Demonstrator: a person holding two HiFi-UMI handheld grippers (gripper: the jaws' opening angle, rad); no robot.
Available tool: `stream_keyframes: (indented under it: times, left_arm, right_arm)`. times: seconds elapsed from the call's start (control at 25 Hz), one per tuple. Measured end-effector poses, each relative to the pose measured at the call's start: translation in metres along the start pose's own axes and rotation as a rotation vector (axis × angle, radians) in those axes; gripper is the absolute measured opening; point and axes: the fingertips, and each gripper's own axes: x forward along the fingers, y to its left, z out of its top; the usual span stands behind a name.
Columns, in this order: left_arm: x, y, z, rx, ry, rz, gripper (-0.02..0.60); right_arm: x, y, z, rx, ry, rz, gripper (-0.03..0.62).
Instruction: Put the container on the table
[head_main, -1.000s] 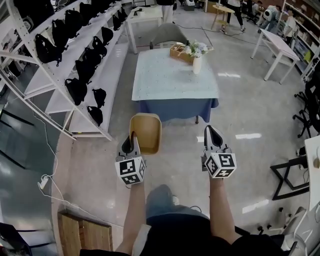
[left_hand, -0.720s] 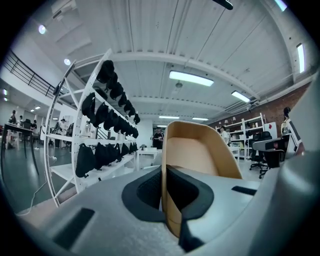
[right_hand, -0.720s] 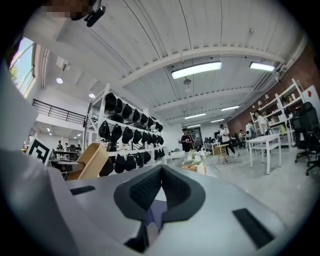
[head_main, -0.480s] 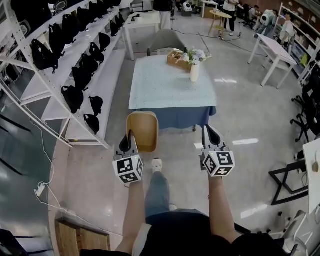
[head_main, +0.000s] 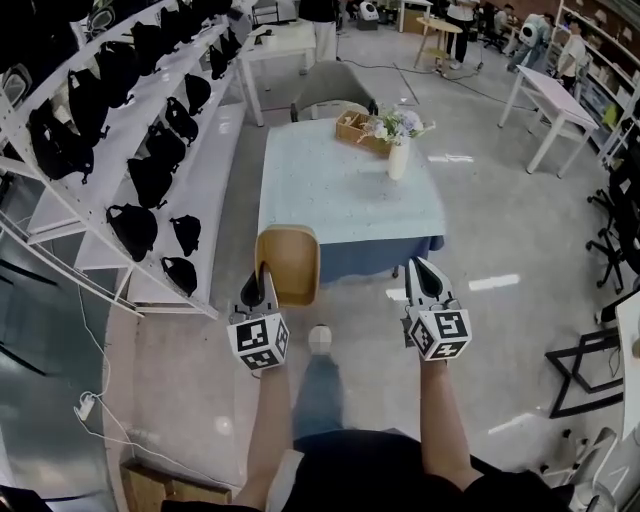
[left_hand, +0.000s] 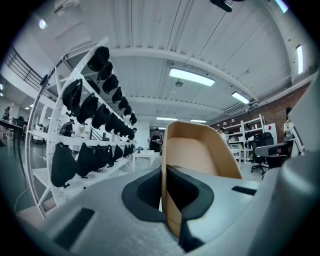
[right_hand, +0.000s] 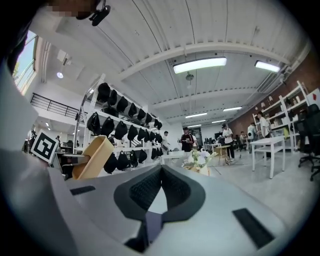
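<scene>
- The left gripper is held out level in front of the person, and its fingers pinch one thin wall of the tan container.
- In the left gripper view the container stands on edge between the dark pads, with its open hollow facing right.
- The container hangs in the air above the floor, just short of the near edge of the tabletop, and does not rest on it.
- The right gripper is held out level beside the left one, well apart from the container. Its fingers are pressed together with nothing between them.
- At the far end of the pale tabletop stand a white vase of flowers and a wooden box. A blue cloth hangs below the near edge.
- To the left runs a white shelf rack hung with black bags.
- A grey chair sits beyond the tabletop.
</scene>
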Motion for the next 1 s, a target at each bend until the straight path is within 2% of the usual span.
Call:
stream_keyframes:
  times: [0.4, 0.64, 1.0]
  left_arm:
    - [0.146, 0.051, 0.003, -0.021, 0.058, -0.043, 0.009]
    - [0.217, 0.079, 0.010, -0.027, 0.064, -0.046, 0.009]
    - [0.314, 0.110, 0.005, -0.010, 0.100, -0.072, 0.009]
  right_arm:
    - [0.150, -0.012, 0.006, -0.004, 0.060, -0.021, -0.002]
    - [0.226, -0.019, 0.013, -0.004, 0.067, -0.021, -0.002]
    - [0.324, -0.032, -0.004, 0.047, 0.089, -0.030, -0.002]
